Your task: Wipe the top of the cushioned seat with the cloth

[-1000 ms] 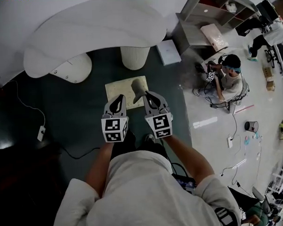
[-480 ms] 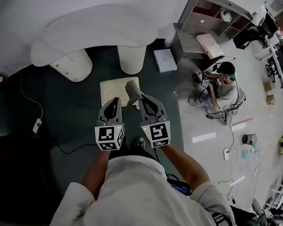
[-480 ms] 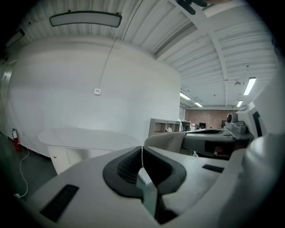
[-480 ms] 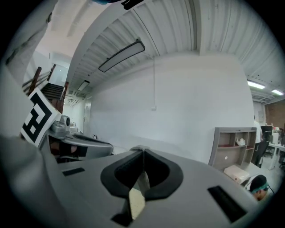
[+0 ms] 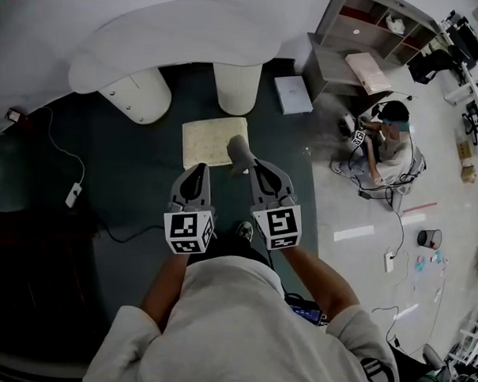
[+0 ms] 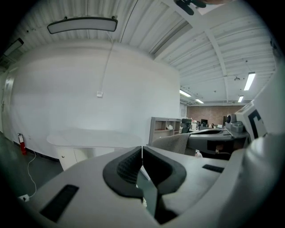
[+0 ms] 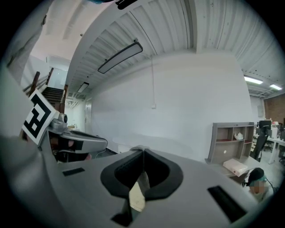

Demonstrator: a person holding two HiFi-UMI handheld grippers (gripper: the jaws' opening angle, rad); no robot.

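Colour key: pale cream, faintly mottled square cushioned seat (image 5: pixel 209 142); plain grey fabric cloth (image 5: pixel 238 152); dark teal carpet (image 5: pixel 137 206); white curved tabletop (image 5: pixel 177 38) on white ribbed pedestals (image 5: pixel 238 87); light grey left gripper (image 5: pixel 197 171) and right gripper (image 5: pixel 258 166) — each patterned with black-and-white square markers.

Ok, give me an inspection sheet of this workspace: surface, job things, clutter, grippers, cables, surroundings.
Surface: dark green carpet; pale floor to its right.
Job's things: cream cushioned seat on the carpet; grey cloth hanging over its right edge, contact unclear.
Clutter: flat white box beside a table leg.
Grippers: left gripper shut, empty; right gripper shut on the cloth.
Cables: white power strip with its lead; black cable on the carpet.
Surroundings: white table, grey shelf unit, seated person.
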